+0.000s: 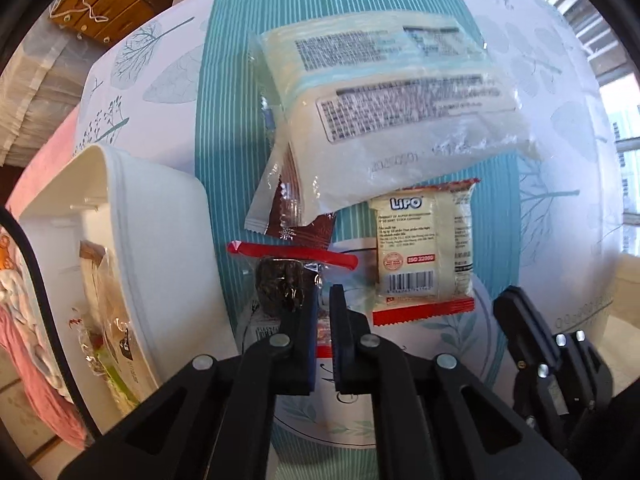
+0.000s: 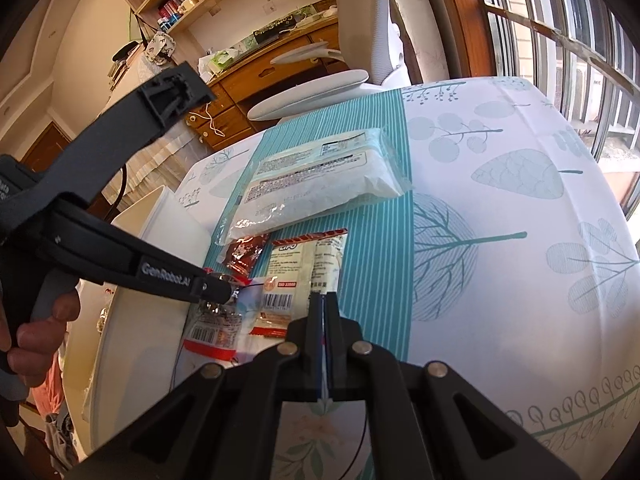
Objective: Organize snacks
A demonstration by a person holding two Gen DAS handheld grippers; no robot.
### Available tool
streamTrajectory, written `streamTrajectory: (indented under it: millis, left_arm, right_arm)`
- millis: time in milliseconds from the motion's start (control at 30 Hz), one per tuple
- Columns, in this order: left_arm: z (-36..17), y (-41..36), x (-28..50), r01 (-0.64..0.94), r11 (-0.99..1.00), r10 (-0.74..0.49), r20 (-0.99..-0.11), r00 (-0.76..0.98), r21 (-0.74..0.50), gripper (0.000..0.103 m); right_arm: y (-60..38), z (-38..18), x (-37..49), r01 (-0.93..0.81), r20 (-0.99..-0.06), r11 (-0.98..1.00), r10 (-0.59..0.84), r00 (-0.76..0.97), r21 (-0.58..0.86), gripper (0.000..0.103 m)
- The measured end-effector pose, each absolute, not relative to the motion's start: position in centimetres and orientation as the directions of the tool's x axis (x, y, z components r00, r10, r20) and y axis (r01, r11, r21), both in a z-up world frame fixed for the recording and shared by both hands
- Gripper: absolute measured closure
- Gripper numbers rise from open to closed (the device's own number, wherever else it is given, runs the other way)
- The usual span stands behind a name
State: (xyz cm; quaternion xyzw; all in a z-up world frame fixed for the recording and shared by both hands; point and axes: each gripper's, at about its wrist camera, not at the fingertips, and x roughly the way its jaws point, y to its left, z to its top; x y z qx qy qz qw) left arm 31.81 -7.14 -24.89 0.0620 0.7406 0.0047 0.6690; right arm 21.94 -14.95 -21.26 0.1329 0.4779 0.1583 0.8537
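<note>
Left claw (image 1: 323,300) is closed on the clear zip bag (image 1: 286,276) of dark snacks, pinching thin plastic just under its red zip strip; the bag sits just beside the white bin (image 1: 160,240) at the near end of the teal runner on the desk (image 2: 500,200). Right claw (image 2: 323,298) is closed and holds nothing, its tips at the near end of the cream biscuit packet (image 2: 304,276).

Risks, as judged:
- Grip is on film only; the weight of the contents could pull the bag out of the pinch.
- The bag could snag the bin rim.

Orientation: the zip strip runs roughly crosswise in the left wrist view, with the bag body extending toward the camera. I read the long axis as along the strip, though the claw hides much of the bag.
</note>
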Motion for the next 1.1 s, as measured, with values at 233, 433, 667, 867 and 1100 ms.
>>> streamTrajectory:
  millis: [233, 433, 667, 867, 1100]
  left_arm:
    - [-22.8, -6.0, 32.6, 0.073, 0.997, 0.03, -0.994, -0.108, 0.023, 0.087]
    - [-22.5, -4.5, 33.7, 0.041, 0.999, 0.01, -0.989, -0.146, 0.004, 0.066]
    - [-23.9, -3.0, 33.9, 0.06, 0.997, 0.059, -0.983, -0.176, 0.049, 0.055]
    - [-25.4, -2.9, 34.6, 0.06, 0.995, 0.092, -0.976, -0.196, 0.082, 0.055]
    - [-27.2, -4.5, 35.3, 0.088, 0.99, 0.128, -0.973, -0.192, 0.112, 0.05]
  right_arm:
    - [-14.6, -21.4, 22.3, -0.128, -0.791, 0.915, 0.397, 0.466, 0.384, 0.09]
    - [-14.0, -21.2, 22.5, -0.135, -0.784, 0.907, 0.414, 0.463, 0.399, 0.06]
    - [-12.9, -21.8, 23.1, -0.13, -0.8, 0.913, 0.402, 0.445, 0.386, 0.042]
    - [-12.2, -22.2, 23.4, -0.141, -0.816, 0.925, 0.377, 0.438, 0.353, 0.036]
    - [-11.6, -22.8, 23.7, -0.151, -0.832, 0.94, 0.342, 0.438, 0.307, 0.036]
